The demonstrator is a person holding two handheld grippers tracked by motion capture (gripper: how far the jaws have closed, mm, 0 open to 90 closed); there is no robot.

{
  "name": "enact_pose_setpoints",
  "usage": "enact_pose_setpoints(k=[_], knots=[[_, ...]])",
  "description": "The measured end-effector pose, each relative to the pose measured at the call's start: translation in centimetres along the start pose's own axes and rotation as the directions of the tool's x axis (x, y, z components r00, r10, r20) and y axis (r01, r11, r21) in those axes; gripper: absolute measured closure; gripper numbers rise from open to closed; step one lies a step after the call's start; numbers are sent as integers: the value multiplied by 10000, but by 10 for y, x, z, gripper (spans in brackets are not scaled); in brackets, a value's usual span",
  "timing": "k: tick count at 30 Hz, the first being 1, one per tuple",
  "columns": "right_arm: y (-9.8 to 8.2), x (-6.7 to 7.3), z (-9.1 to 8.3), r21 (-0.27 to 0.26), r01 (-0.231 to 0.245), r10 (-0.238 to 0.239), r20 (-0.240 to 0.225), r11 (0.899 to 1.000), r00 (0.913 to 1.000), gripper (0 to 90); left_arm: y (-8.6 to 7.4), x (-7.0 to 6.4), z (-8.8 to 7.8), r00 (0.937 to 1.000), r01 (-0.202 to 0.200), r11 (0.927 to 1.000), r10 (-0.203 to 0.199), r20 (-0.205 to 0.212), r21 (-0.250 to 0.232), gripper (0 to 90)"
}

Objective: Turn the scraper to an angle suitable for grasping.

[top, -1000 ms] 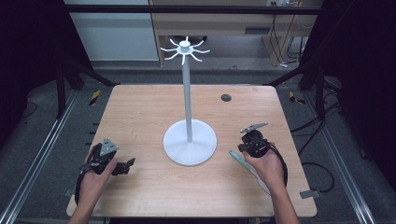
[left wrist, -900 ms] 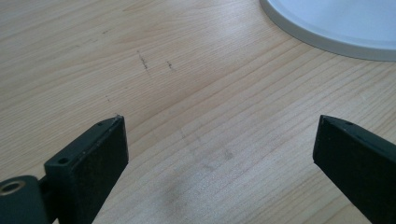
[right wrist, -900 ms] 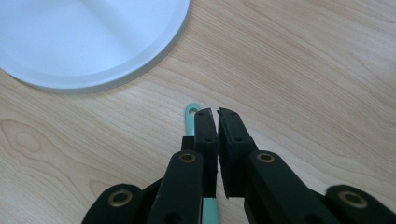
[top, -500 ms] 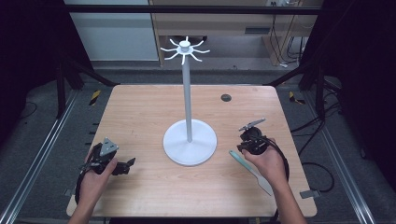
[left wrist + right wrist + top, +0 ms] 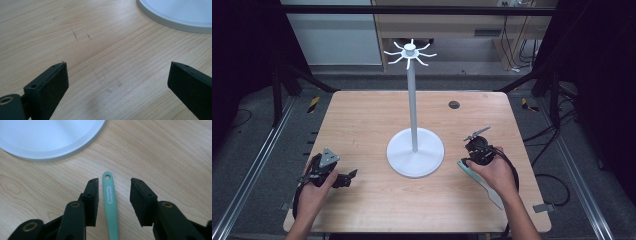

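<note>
The right gripper (image 5: 113,195) has just been opening; its fingers (image 5: 91,200) straddle the green spatula handle (image 5: 110,202), untouched, lengthwise between them on the tabletop (image 5: 362,120). The left gripper (image 5: 117,82) gapes empty, well apart.

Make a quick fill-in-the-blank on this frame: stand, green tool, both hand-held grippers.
1. The mint-green plastic utensil handle lies flat on the light wooden table, between the jaws of the ____ hand-held gripper.
2. The handle's tip has a small round ____.
3. The tall stand with radiating hooks and a round base is coloured ____.
4. The left hand-held gripper has its jaws ____, with nothing between them.

Missing words: right; hole; white; open
</note>
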State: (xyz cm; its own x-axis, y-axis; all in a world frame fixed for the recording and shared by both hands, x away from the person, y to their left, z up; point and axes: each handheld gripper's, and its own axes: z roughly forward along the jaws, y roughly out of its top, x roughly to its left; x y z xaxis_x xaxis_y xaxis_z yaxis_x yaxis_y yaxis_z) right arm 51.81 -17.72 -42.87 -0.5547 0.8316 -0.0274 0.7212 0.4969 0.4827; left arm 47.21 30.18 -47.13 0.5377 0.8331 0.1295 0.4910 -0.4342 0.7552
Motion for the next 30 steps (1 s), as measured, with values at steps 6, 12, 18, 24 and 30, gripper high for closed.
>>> enact_pose_setpoints(k=[6,12,18,24,30], knots=[[0,0,10,410,-27,27,1,9992,10000,602,0,0,0,10000,-25,10000,25,8,31,30],[-2,-3,17,684,-64,70,-86,9976,9999,602,0,0,0,10000,5,10000,-5,8,-27,30],[-4,-4,25,1144,-10,18,-61,9934,10000,610,0,-1,0,10000,6,10000,-6,20,-42,30],[-2,-2,29,1283,21,13,-264,9917,9997,630,0,-1,0,10000,-9,10000,9,22,-2,30],[0,-3,34,1616,7,51,-356,9868,9994,630,0,-1,0,9999,-90,10000,90,69,28,29]])
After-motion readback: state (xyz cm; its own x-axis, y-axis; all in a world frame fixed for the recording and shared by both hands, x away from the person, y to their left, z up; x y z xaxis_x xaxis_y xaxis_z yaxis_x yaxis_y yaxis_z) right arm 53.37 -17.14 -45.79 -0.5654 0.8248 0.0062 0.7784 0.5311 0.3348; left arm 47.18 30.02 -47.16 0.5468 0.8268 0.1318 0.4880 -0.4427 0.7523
